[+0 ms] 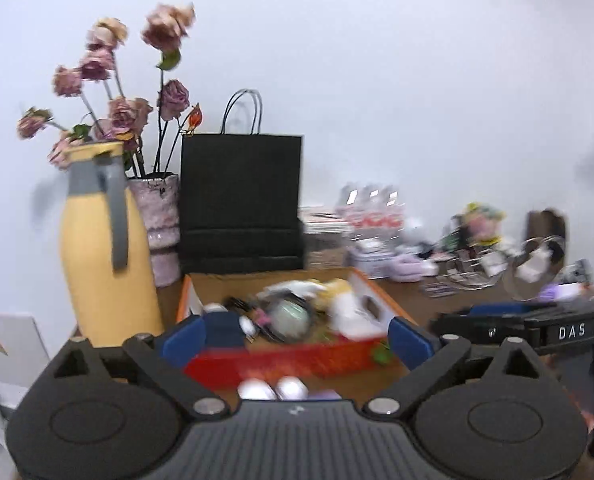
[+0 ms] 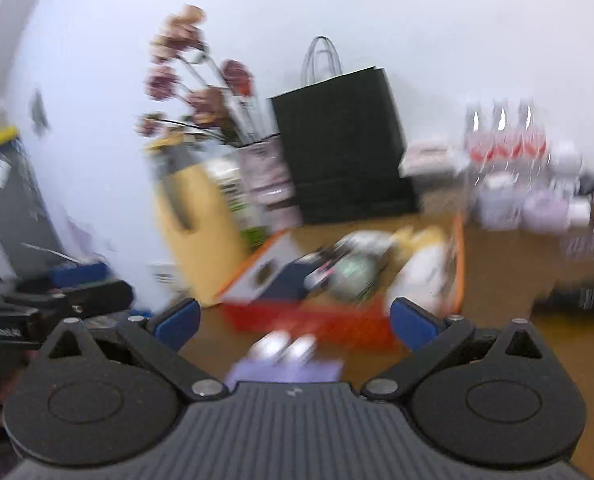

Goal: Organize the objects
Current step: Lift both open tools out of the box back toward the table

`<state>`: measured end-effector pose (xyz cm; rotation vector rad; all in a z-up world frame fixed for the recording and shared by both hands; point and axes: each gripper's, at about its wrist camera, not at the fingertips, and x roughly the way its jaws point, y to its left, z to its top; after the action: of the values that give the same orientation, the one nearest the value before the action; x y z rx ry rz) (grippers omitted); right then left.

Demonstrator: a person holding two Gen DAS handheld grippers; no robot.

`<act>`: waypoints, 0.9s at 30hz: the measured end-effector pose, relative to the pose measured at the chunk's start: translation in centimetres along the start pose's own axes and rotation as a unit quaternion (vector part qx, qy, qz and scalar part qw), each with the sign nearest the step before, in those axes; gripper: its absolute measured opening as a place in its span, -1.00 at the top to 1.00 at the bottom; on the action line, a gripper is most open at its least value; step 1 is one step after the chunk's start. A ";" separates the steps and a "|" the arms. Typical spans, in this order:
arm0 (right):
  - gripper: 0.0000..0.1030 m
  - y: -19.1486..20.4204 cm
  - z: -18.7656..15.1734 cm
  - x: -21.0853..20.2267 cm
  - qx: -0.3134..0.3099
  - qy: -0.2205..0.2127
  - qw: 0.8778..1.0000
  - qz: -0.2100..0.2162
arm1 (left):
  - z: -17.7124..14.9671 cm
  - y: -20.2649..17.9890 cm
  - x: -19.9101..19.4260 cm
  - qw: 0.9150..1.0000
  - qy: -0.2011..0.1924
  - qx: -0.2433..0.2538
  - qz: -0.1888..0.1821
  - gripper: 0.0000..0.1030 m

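Red-orange box (image 1: 281, 360) brims with blurred, jumbled small items.

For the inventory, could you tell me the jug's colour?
Yellow jug, grey handle; left wrist view.

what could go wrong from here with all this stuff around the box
1. The tall yellow jug stands right beside the open box; a swing of the open left gripper could tip it.
2. The vase of dried flowers behind the jug looks top-heavy and could topple with it.
3. Both views are blurred, so the open right gripper may misjudge the two small white items lying loose in front of the box.
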<state>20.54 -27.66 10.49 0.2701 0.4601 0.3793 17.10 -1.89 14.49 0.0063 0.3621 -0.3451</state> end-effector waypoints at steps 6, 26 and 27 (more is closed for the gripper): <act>-1.00 3.0 -8.8 -8.2 -0.042 0.000 0.997 -0.060 | -8.2 0.1 -6.9 0.998 0.063 -0.022 0.001 -0.95; -0.46 3.0 -5.1 7.0 -0.142 0.047 0.986 -0.076 | -7.2 4.9 15.2 0.991 0.129 0.045 0.006 -0.48; -0.34 2.8 -4.6 8.9 -0.131 0.057 0.988 -0.066 | -7.3 5.0 16.6 0.989 0.137 0.050 0.003 -0.43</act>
<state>24.90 -20.70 4.15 -0.0371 0.5315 0.3220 30.83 -2.12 1.63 0.1551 0.6161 -0.3572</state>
